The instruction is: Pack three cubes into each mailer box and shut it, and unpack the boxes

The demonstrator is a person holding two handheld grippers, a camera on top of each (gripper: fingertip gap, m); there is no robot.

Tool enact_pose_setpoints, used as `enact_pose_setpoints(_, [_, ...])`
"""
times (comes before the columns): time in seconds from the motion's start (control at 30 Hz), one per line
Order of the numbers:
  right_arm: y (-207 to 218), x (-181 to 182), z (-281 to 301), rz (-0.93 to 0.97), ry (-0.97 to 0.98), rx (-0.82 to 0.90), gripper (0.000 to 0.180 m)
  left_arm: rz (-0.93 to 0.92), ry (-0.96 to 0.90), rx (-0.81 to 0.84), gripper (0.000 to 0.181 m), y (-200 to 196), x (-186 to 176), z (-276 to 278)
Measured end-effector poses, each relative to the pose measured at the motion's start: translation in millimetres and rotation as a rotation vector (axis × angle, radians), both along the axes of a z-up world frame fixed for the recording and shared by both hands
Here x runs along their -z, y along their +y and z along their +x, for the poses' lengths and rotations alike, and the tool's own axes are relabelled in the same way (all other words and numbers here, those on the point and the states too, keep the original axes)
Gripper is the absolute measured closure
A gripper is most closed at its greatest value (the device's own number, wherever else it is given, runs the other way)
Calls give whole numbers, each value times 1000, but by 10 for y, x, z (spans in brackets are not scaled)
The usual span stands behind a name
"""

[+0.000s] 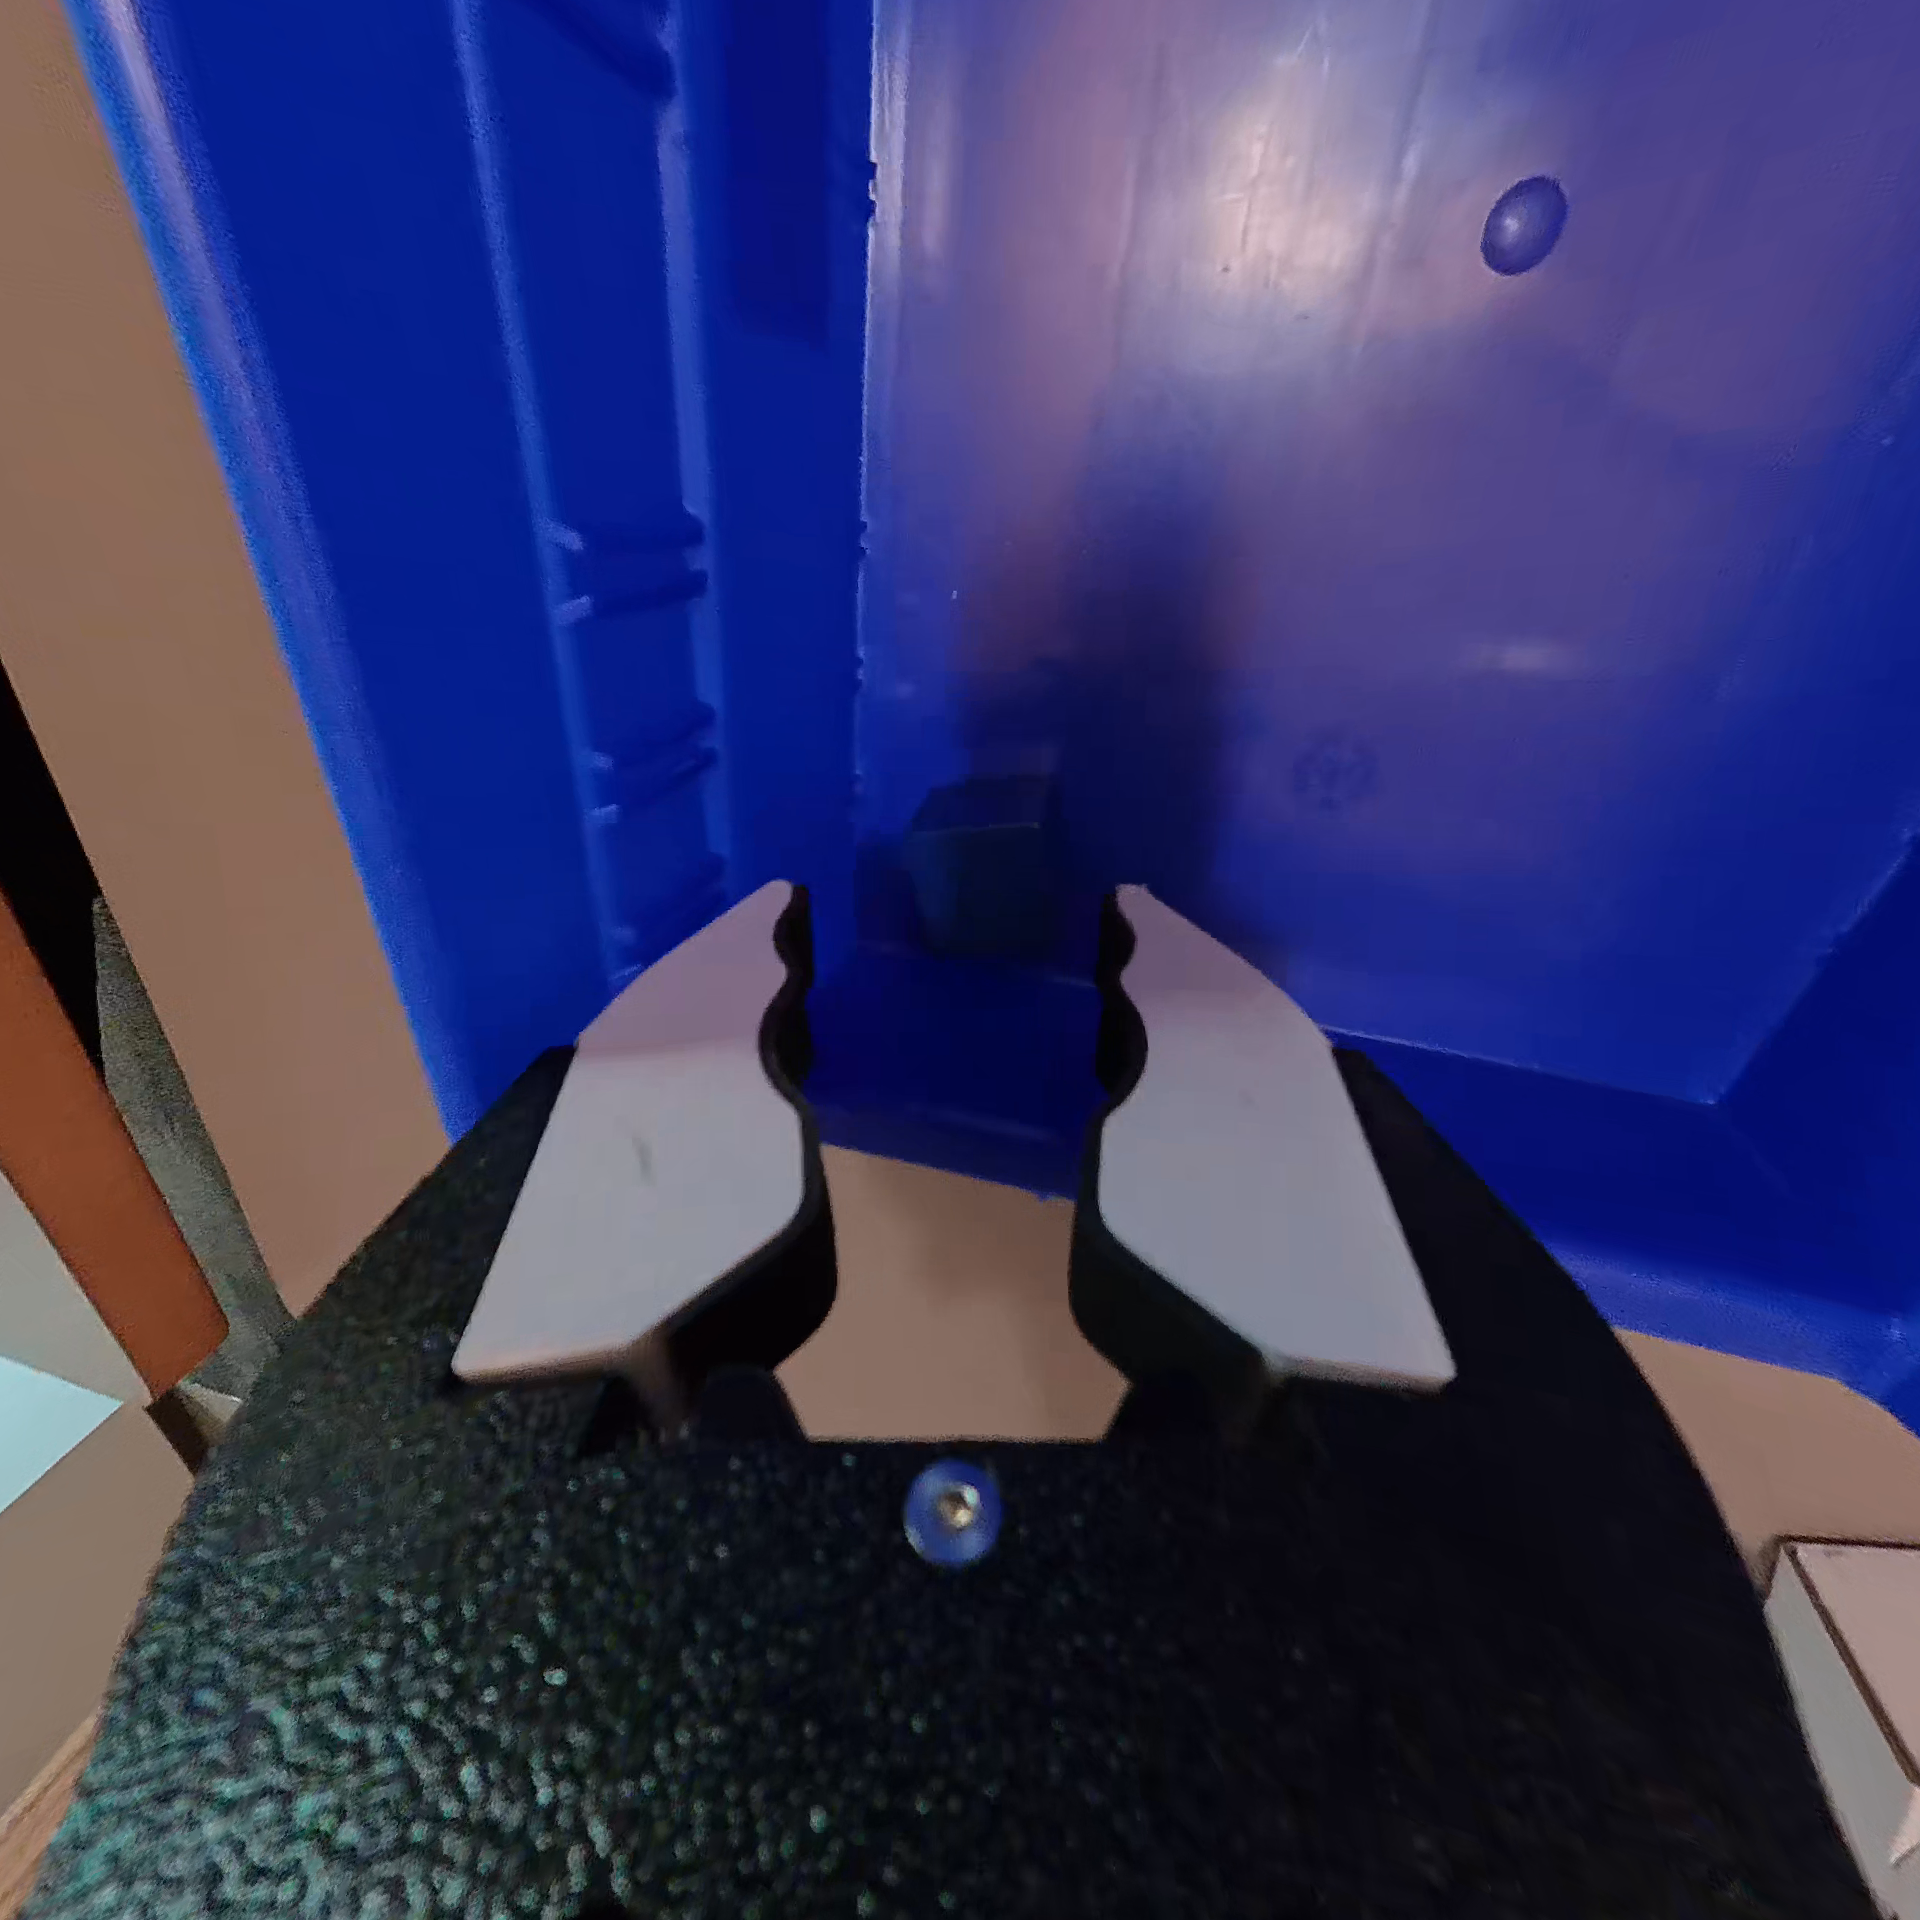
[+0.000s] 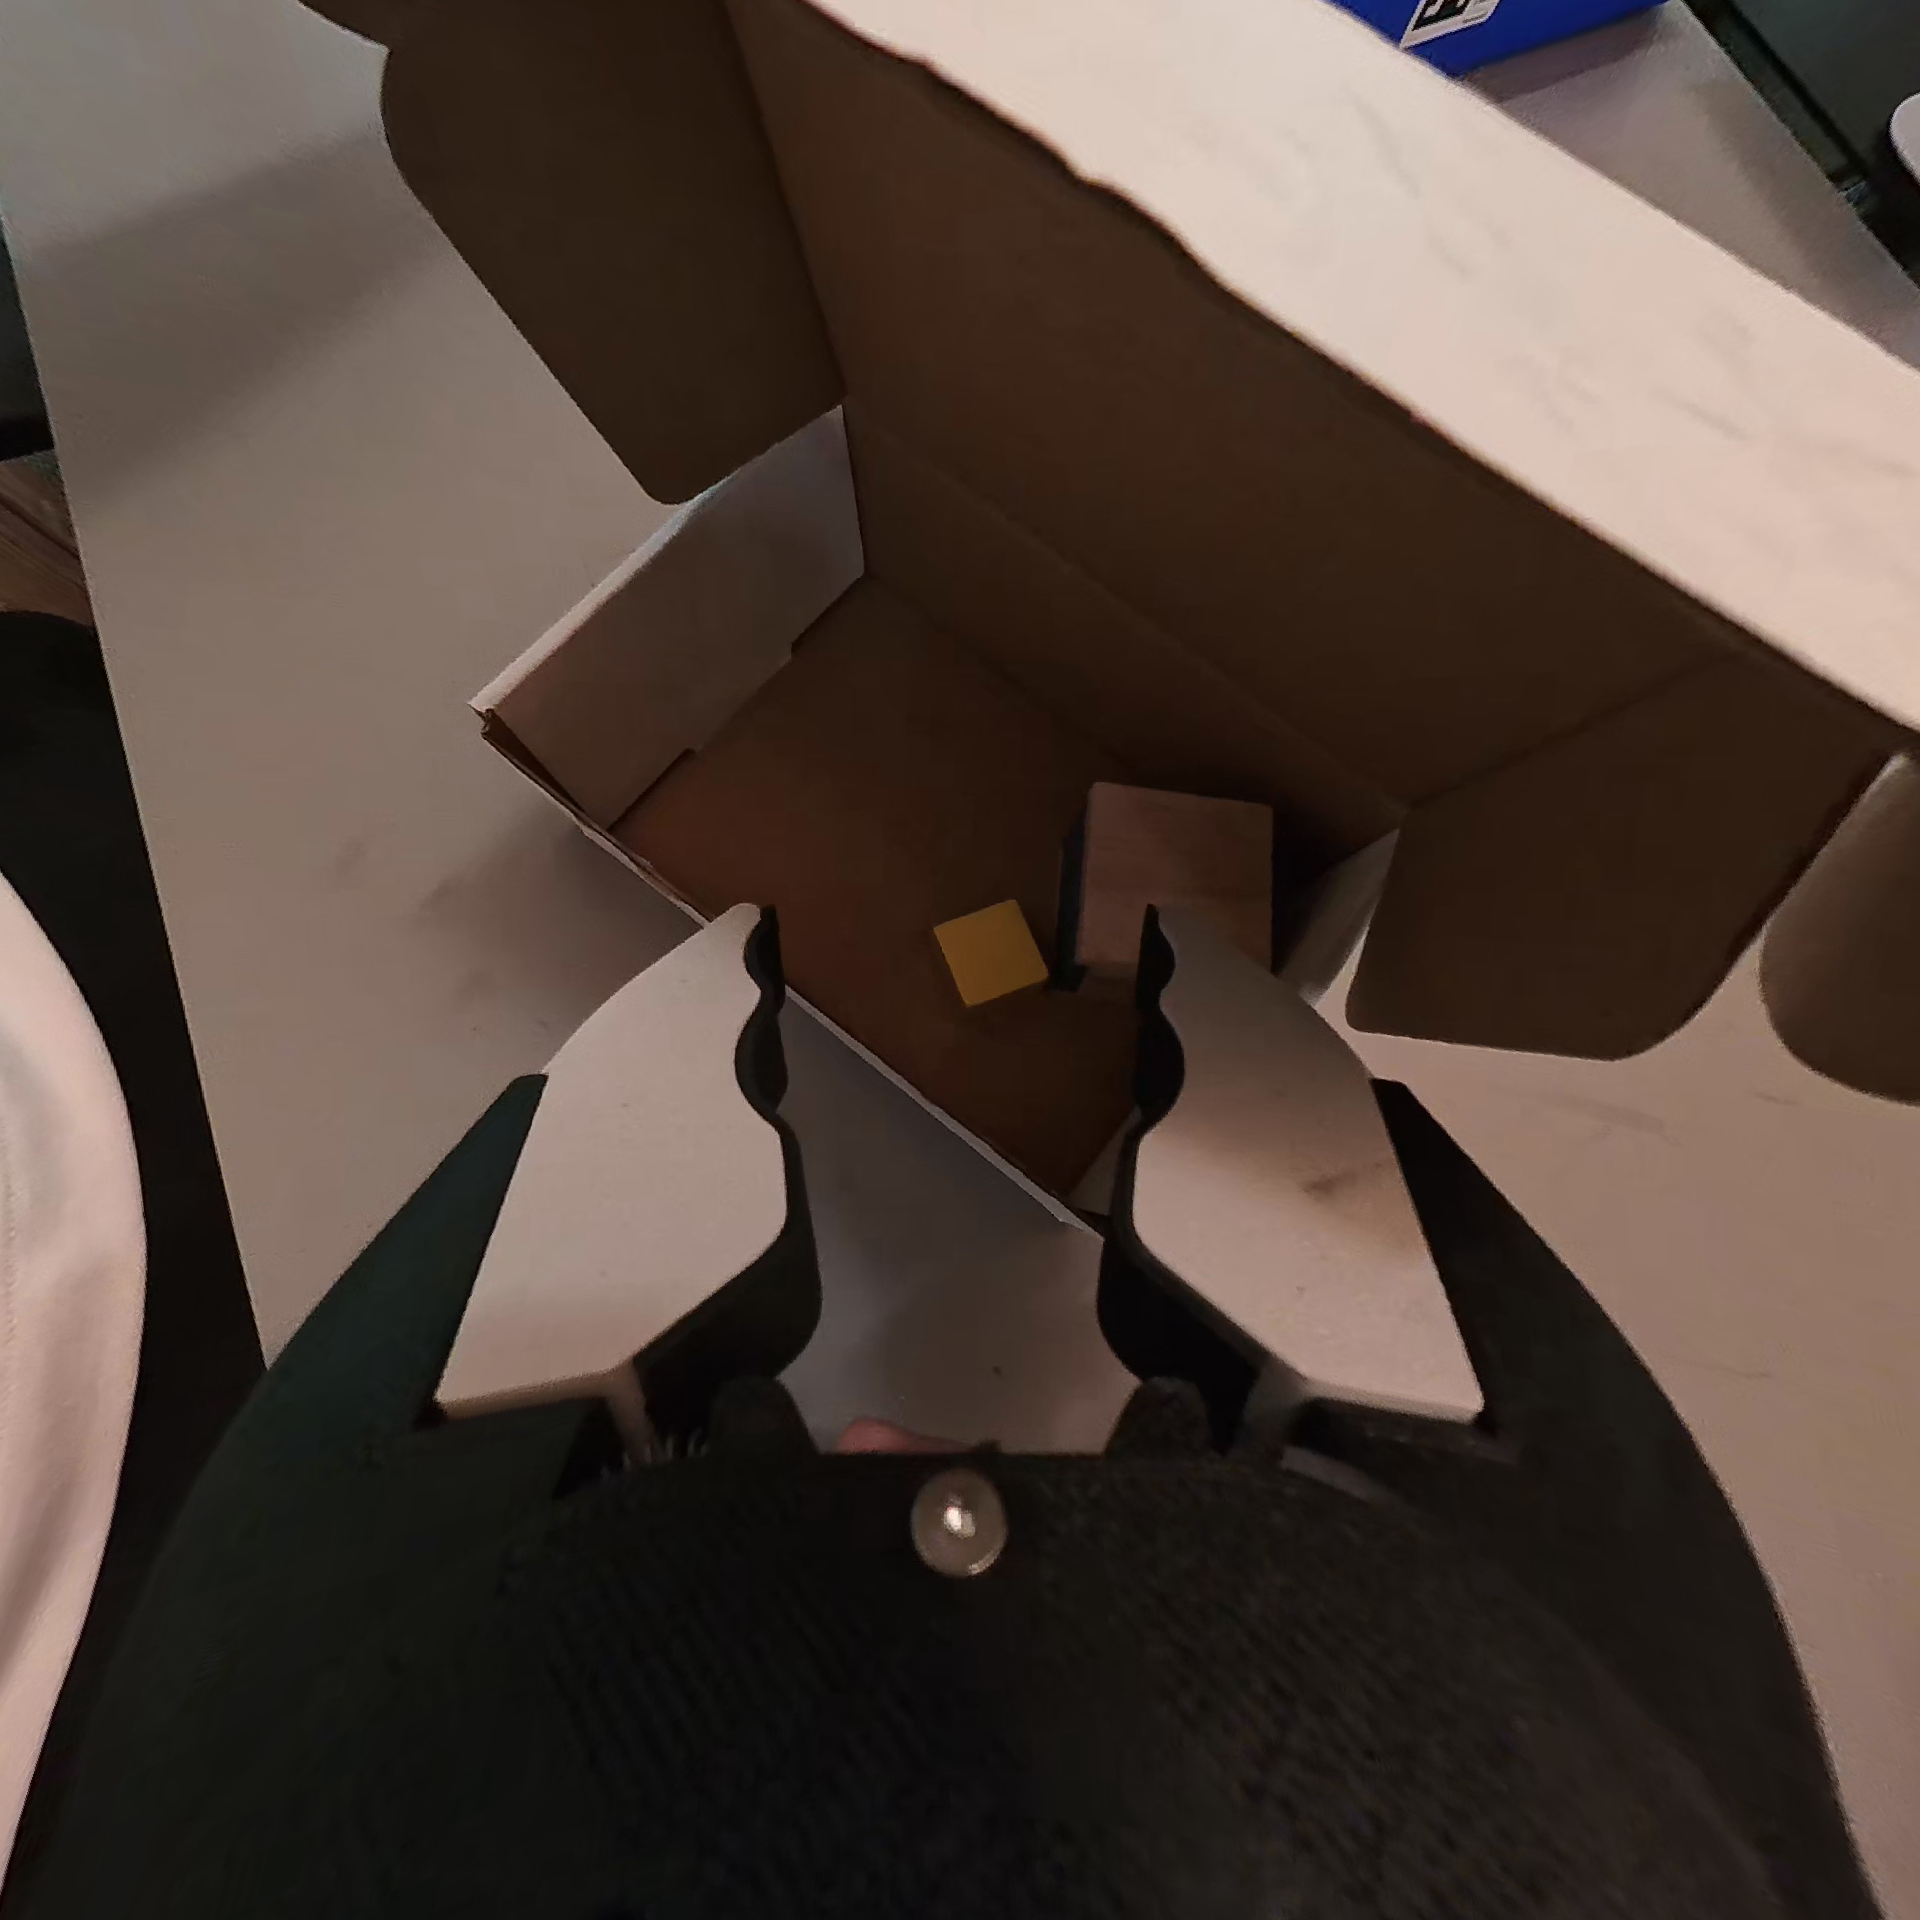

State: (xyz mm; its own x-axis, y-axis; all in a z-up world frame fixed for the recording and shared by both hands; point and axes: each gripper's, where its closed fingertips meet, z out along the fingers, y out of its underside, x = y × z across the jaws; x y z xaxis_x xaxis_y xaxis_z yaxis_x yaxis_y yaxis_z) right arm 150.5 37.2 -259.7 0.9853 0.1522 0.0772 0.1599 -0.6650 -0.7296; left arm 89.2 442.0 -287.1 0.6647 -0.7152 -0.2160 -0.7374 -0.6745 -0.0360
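In the left wrist view my left gripper (image 1: 956,904) is open and empty, with its tips inside a blue plastic bin (image 1: 1351,468). A dark cube (image 1: 977,862) lies on the bin floor just beyond the fingertips, close to the bin's inner corner. In the right wrist view my right gripper (image 2: 956,920) is open and empty above the near corner of an open mailer box (image 2: 665,675), white outside and brown inside. Its lid (image 2: 1351,312) stands raised, with side flaps hanging. Inside lie a yellow-topped cube (image 2: 989,951) and a wood-coloured cube (image 2: 1174,883) with a dark blue side, touching each other.
The mailer box stands on a light table (image 2: 312,727). A blue object (image 2: 1496,26) lies at the far right edge. A person's white sleeve (image 2: 42,1247) is at the left. A white box corner (image 1: 1849,1683) shows at the lower right of the left wrist view. My right fingertips sit around 40 centimeters from my left ones.
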Motion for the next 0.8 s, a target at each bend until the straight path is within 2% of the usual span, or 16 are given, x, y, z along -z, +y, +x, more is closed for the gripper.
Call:
enact_pose_setpoints(0.37, [11, 7, -8, 6, -6, -9, 116, 3, 69, -42, 125, -28, 98, -8])
enact_pose_setpoints(0.47, [15, 10, -7, 9, 4, -13, 116, -24, 29, -77, 124, -49, 137, 39])
enact_pose_setpoints(0.5, [16, 13, -6, 10, 7, -14, 116, -41, 6, -88, 126, -64, 157, 62])
enact_pose_setpoints(0.57, [19, 14, -6, 12, 12, -15, 116, -87, -41, -101, 144, -108, 185, 118])
enact_pose_setpoints(0.6, [20, 16, -6, 14, 15, -16, 116, -99, -56, -95, 152, -116, 186, 140])
enact_pose_setpoints(0.7, [20, 17, -3, 15, 22, -16, 116, -95, -37, -7, 153, -116, 157, 164])
enact_pose_setpoints(0.8, [-21, 1, -10, 4, 28, -26, 115, -80, -137, 141, 153, -136, -29, 395])
